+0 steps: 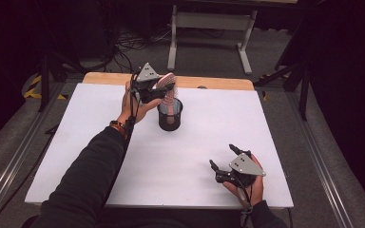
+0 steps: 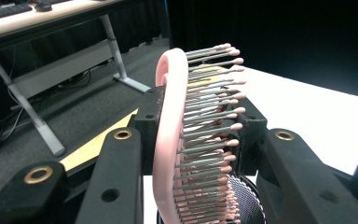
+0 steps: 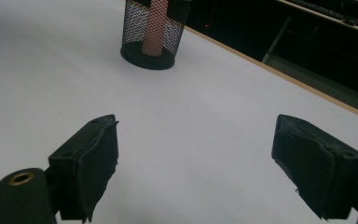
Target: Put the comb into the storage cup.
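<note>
The left gripper (image 1: pixel 159 92) is clamped on the head of a pink hairbrush (image 1: pixel 168 90); in the left gripper view the two black jaws press from either side on the brush (image 2: pixel 170 126), one against its smooth pink back and the other against the side bearing grey bristles with pink tips. The brush stands roughly upright, head uppermost. Its handle reaches down into a black mesh cup (image 1: pixel 170 115), and in the right gripper view the pink handle is visible through the mesh wall of the cup (image 3: pixel 135 32). Whether the handle touches the bottom of the cup cannot be told. The cup stands upright on the white board (image 1: pixel 100 142) that covers the table, toward its far edge and slightly left of centre. The right gripper (image 1: pixel 223 159) rests low at the near right part of the board, well apart from the cup, with its jaws spread wide and nothing between them; the right gripper view shows bare white surface between the two pads (image 3: pixel 95 158). A strip of wooden tabletop (image 1: pixel 218 83) shows beyond the board's far edge.
</note>
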The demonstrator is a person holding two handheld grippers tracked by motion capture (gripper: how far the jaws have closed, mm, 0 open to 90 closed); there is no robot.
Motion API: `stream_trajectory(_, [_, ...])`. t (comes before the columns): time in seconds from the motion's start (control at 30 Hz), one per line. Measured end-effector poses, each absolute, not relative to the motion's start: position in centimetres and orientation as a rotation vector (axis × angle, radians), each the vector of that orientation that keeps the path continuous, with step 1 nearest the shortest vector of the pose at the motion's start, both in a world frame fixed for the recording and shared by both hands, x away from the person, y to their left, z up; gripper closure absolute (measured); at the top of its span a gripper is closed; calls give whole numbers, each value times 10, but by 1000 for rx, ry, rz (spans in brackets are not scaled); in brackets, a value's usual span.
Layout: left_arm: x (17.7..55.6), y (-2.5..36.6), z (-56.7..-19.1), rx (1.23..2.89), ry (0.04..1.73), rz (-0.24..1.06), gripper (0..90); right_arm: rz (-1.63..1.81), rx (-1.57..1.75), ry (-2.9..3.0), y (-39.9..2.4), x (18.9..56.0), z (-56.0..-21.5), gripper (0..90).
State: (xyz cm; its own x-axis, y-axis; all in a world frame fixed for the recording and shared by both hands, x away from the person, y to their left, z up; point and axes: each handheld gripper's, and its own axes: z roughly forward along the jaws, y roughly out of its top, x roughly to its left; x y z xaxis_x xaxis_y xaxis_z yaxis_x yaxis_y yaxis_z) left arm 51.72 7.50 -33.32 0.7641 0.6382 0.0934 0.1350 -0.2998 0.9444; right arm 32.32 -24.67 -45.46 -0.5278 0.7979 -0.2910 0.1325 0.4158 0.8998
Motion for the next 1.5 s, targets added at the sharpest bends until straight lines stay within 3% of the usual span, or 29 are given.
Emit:
stream_trajectory(0.67, [526,82,-346,1768,673,588,600,1137,787,1971,-246,324,-456,161])
stream_trajectory(0.83, [528,87,-351,1767,705,655,577,1120,809,1960,-247,326,-457,161])
stream_trajectory(1.5, [535,122,-377,1673,815,525,540,1117,803,1986,-244,328,-459,159])
